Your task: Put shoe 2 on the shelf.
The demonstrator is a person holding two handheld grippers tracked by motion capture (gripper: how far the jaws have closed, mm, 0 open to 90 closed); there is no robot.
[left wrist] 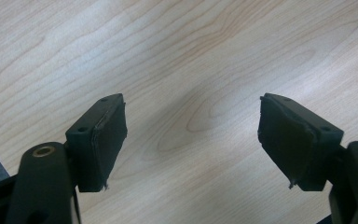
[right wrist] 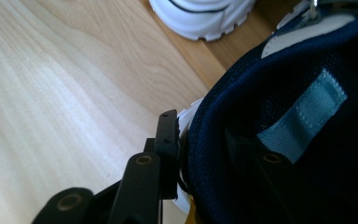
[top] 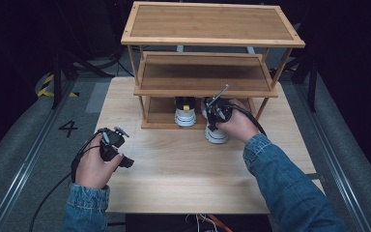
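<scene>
Wooden tabletop carries a rack. One shoe sits on the rack's bottom shelf; beside it, the second shoe, half off that shelf, is clenched at its collar by the right claw. Seating it is left. Left claw hangs released.

A light wooden table stands on grey floor marked 4; beyond, the room is dark.

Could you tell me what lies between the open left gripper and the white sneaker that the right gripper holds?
Only bare pale wooden tabletop separates the left gripper from the white sneaker, as the high view shows.
</scene>
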